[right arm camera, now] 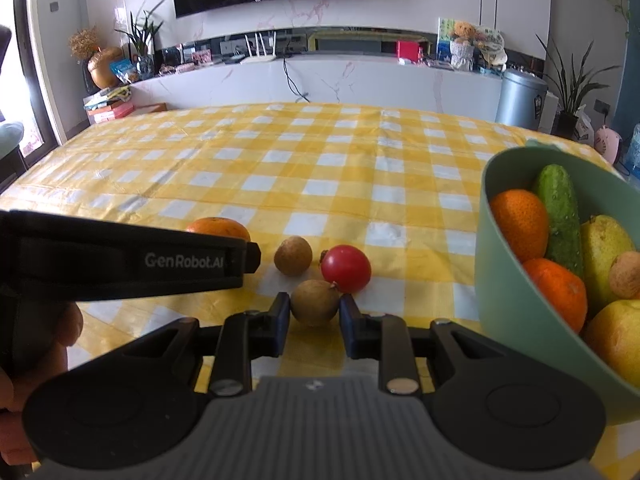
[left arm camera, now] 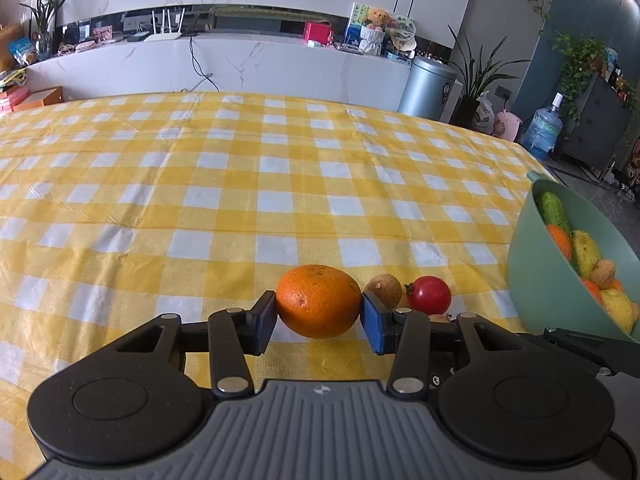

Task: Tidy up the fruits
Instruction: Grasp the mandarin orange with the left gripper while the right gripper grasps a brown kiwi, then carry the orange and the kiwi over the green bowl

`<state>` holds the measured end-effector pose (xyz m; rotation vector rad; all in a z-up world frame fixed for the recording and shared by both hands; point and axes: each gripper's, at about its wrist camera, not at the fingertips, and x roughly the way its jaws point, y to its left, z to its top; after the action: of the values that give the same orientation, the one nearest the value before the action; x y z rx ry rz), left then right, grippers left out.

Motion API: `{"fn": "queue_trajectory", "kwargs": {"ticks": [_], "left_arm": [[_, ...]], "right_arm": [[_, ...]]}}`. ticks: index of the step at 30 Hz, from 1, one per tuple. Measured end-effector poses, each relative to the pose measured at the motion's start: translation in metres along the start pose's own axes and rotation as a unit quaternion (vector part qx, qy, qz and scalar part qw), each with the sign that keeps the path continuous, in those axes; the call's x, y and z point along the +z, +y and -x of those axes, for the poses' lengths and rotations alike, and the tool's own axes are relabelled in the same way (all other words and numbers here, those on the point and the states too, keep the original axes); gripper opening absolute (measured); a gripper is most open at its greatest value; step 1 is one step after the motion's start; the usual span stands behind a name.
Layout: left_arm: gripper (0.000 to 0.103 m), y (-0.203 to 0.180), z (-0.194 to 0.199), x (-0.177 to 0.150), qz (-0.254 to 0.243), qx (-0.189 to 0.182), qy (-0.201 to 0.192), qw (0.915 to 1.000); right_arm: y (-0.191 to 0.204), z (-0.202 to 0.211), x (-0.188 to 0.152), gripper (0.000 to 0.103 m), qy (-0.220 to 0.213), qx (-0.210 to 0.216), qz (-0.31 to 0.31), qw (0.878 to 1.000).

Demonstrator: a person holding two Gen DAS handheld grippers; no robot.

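My left gripper is shut on an orange just above the yellow checked tablecloth; the orange also shows in the right wrist view behind the left gripper's body. My right gripper has its pads on both sides of a small brown longan, shut on it. A second longan and a red cherry tomato lie just beyond; both also show in the left wrist view, the longan and the tomato. A green bowl at the right holds oranges, a cucumber, pears and a longan.
The table stretches far ahead under the checked cloth. The green bowl stands near the table's right edge. The left gripper's body crosses the left side of the right wrist view. A marble cabinet stands beyond the table.
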<state>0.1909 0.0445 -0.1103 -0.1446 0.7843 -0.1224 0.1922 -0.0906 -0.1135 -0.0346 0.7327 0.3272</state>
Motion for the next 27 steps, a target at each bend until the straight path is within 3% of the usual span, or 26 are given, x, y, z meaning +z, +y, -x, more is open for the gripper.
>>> {"fn": "queue_trajectory", "kwargs": {"ticks": [17, 27], "left_arm": [[0.051, -0.019, 0.059, 0.006, -0.001, 0.003, -0.033, 0.9995], [0.051, -0.044, 0.095, 0.013, -0.009, -0.009, -0.055, 0.9984]], "right_arm": [[0.000, 0.066, 0.007, 0.023, -0.052, 0.006, 0.006, 0.999], [-0.016, 0.119, 0.008, 0.023, -0.093, -0.011, -0.003, 0.996]]}}
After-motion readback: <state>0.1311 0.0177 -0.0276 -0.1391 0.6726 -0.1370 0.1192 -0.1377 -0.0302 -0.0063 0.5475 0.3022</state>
